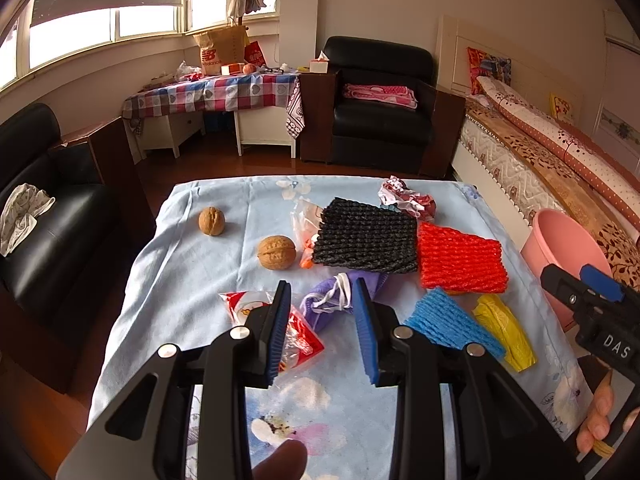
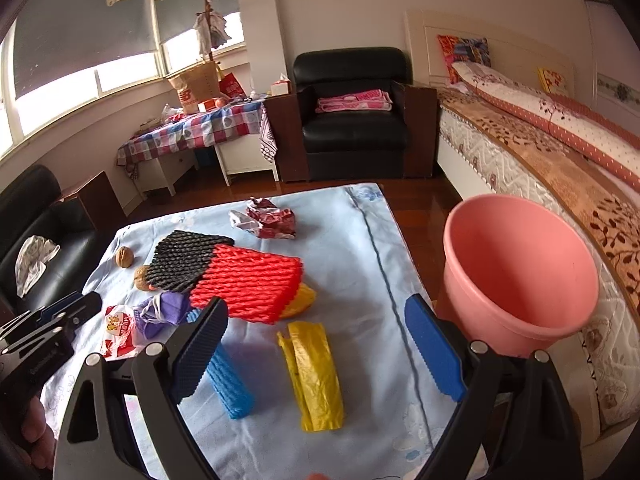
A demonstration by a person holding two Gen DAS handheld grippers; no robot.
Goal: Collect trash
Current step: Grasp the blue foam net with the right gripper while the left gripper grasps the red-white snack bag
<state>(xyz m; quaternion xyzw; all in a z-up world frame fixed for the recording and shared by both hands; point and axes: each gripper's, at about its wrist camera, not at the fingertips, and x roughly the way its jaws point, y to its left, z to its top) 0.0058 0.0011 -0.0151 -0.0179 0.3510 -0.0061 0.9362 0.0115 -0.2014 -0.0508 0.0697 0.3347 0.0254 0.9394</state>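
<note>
Trash lies on a table with a light blue cloth [image 1: 192, 280]: a black foam net [image 1: 364, 238], a red foam net [image 1: 460, 264], a blue foam net [image 1: 448, 324], a yellow plastic bag [image 2: 316, 376], a purple bag [image 1: 332, 300], a red and white snack wrapper [image 1: 296, 332], a crumpled foil wrapper [image 1: 408, 198] and two walnuts [image 1: 277, 253]. My left gripper [image 1: 322, 284] is open and empty, hovering over the purple bag and snack wrapper. My right gripper [image 2: 316, 306] is open and empty above the yellow bag. A pink bucket [image 2: 516, 268] stands right of the table.
A bed [image 2: 560, 152] runs along the right, behind the bucket. A black armchair [image 1: 380, 108] and a table with a checked cloth [image 1: 212, 92] stand at the far wall. A black sofa [image 1: 44, 208] is on the left.
</note>
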